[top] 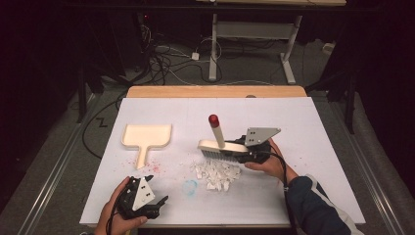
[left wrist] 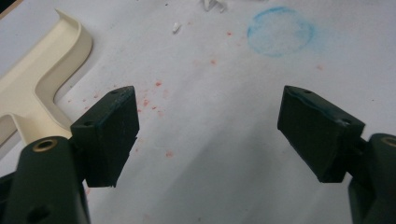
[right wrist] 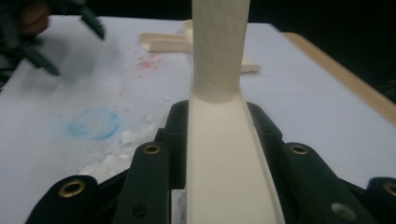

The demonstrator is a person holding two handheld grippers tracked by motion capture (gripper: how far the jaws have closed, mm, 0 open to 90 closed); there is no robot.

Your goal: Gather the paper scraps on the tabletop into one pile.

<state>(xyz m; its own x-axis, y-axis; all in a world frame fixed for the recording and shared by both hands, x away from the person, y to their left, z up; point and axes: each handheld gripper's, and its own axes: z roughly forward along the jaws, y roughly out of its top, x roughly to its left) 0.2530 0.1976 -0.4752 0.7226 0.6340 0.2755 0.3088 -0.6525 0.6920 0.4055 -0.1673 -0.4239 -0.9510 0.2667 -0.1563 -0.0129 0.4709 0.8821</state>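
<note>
Between right tool jaws: brush, clamped above paper scraps.

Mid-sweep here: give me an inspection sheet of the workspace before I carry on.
Surface: white table cover, with red specks and a blue chalk ring.
Job's things: cream brush with a red-tipped handle, bristles down beside the pile of white scraps; cream dustpan lying flat, apart from the pile.
Clutter: nothing seen.
Grippers: right claw shut on the brush head; left claw open, holding nothing, near the front edge.
Cables: a black lead trails from the right claw; more cables on the floor.
Surroundings: dark room, white desk legs behind.
</note>
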